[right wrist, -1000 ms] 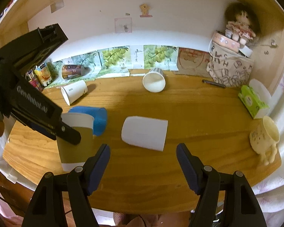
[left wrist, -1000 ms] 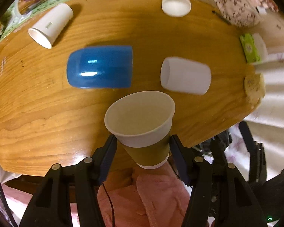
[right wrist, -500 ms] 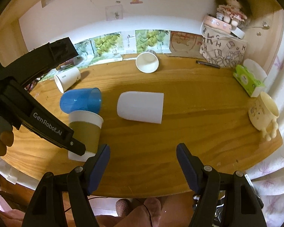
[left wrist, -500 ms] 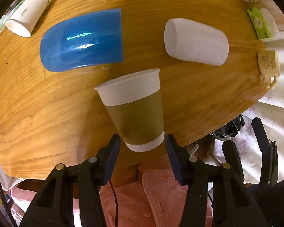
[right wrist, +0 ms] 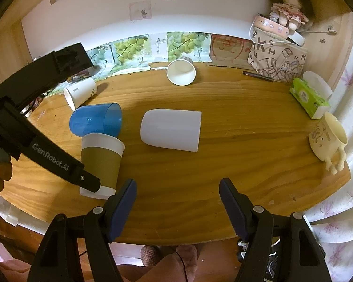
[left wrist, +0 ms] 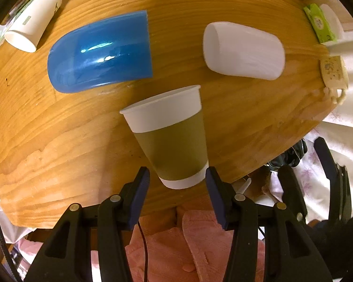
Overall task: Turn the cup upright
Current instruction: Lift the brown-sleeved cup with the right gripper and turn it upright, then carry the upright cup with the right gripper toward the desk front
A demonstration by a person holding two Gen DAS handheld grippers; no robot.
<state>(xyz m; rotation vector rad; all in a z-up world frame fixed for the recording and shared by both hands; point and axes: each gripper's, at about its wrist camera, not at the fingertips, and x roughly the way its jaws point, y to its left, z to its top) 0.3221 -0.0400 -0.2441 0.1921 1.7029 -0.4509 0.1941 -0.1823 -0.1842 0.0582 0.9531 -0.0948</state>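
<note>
A paper cup with a brown sleeve [left wrist: 169, 138] stands upright near the table's front edge; it also shows in the right wrist view [right wrist: 101, 162]. My left gripper [left wrist: 177, 178] is open, its fingers either side of the cup's base with small gaps, not touching. A blue plastic cup [left wrist: 101, 51] and a white plastic cup [left wrist: 243, 50] lie on their sides behind it. My right gripper [right wrist: 177, 199] is open and empty over the front edge, in front of the white cup [right wrist: 171, 132].
Two white paper cups lie on their sides, one at the back left [right wrist: 80, 92] and one at the back middle [right wrist: 181, 71]. A cream mug with legs [right wrist: 327, 141], a green tissue pack [right wrist: 309, 101] and a patterned bag [right wrist: 277, 58] stand at the right.
The brown-sleeved cup went from tilted in my left gripper to standing upright on the table. The left fingers have opened off it and drawn back towards its base. The right gripper stayed open.
</note>
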